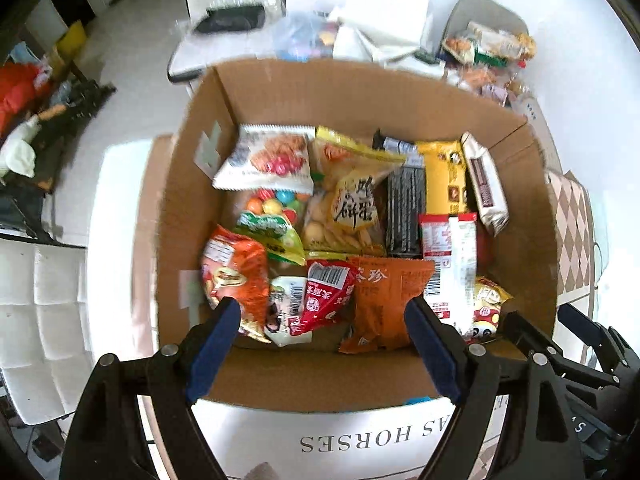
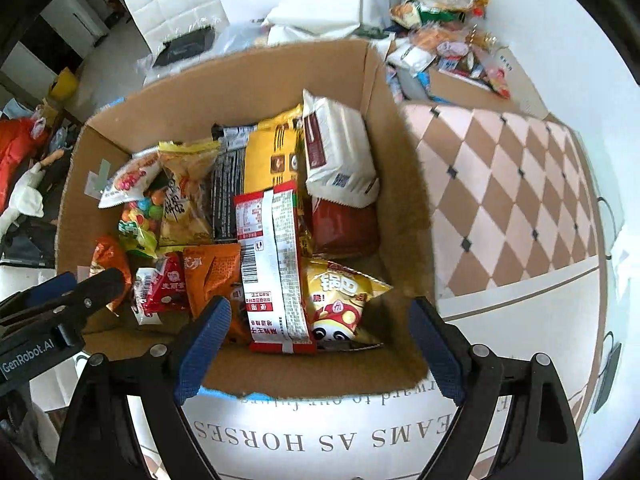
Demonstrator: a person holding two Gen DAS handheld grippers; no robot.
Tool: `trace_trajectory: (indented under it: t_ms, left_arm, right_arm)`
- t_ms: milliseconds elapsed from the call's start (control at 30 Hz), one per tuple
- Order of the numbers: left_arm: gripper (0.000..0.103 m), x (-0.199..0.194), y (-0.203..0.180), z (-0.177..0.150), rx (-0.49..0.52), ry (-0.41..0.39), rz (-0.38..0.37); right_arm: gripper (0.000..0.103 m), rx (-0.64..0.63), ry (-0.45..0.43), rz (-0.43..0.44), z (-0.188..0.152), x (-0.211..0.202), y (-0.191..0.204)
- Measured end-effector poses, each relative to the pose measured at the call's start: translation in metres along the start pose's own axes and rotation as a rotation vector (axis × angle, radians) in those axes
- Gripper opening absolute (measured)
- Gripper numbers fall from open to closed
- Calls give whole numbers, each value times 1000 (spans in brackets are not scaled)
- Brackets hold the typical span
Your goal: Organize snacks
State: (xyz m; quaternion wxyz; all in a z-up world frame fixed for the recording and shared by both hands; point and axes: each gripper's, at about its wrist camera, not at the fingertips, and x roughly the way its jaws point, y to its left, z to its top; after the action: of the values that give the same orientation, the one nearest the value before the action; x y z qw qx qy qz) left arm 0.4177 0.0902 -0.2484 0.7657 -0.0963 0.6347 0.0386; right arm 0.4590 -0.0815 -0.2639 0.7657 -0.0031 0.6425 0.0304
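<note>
An open cardboard box (image 1: 360,96) holds several snack packets: a white packet (image 1: 268,160), a yellow biscuit bag (image 1: 352,204), an orange packet (image 1: 384,300), a red-and-white packet (image 1: 450,240). My left gripper (image 1: 324,320) is open and empty, above the box's near side. My right gripper (image 2: 320,320) is open and empty over the box (image 2: 248,76), above the red-and-white packet (image 2: 272,264) and a yellow panda bag (image 2: 340,300). The left gripper shows at the left edge of the right wrist view (image 2: 60,304).
A second pile of snacks (image 2: 448,40) lies beyond the box at the back right, also in the left wrist view (image 1: 488,52). A checkered tablecloth (image 2: 512,184) covers the table on the right. White chairs (image 2: 172,0) stand behind and at the left.
</note>
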Motion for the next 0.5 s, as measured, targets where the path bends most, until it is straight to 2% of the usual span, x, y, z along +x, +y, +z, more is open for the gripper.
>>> trace_trajectory:
  t_ms: [200, 500]
  left_arm:
    - [84, -28, -4, -16, 25, -122, 56]
    - [84, -81, -7, -76, 32, -238, 89]
  right_arm:
    - [92, 10, -73, 8, -19, -40, -4]
    - [92, -13, -201, 17, -74, -112, -9]
